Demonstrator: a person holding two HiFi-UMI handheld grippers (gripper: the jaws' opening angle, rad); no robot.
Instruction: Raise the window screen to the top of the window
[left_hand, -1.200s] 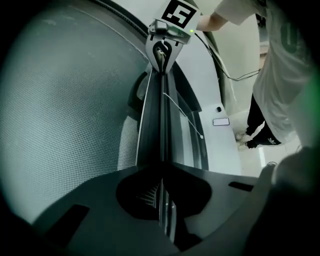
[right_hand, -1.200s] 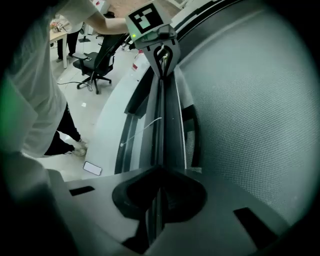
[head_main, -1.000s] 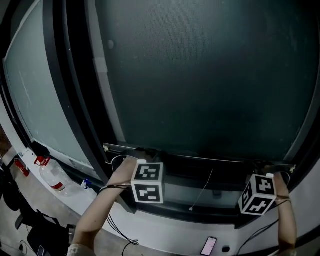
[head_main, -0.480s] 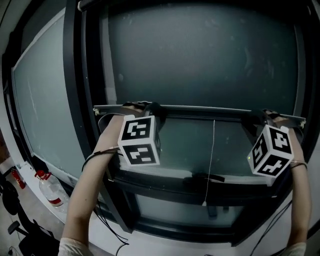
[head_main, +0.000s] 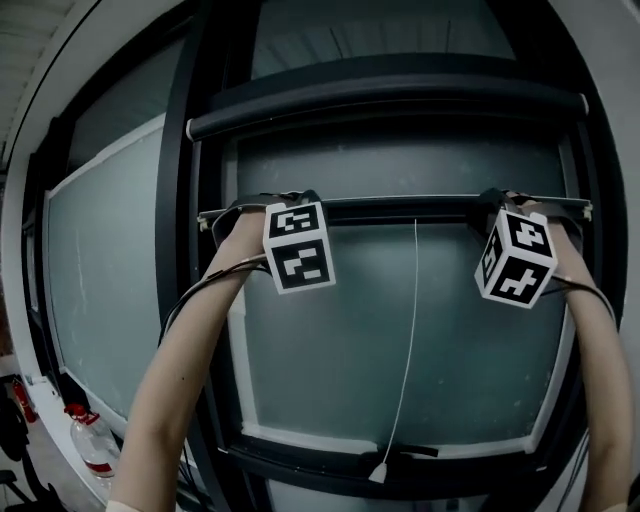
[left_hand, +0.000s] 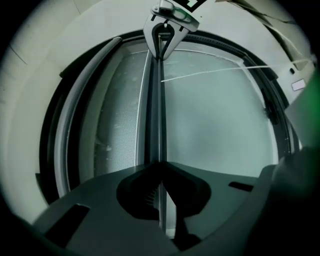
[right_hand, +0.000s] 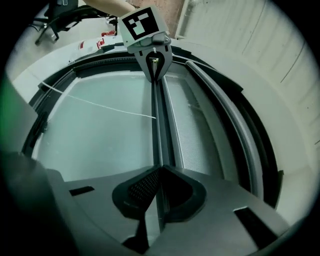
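The left forearm and right forearm reach upward, bare and roughly parallel. The left gripper and right gripper sit level and well apart, each with jaws pinched on the thin screen bar.

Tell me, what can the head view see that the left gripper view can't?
Only the head view: the person's left arm and a water bottle low at the left. Only the left gripper view: the left gripper up close, shut on the screen's bar, and the fine mesh beside it. Both: the bar, the white cord hanging from it, and the right gripper holding the bar's other end.
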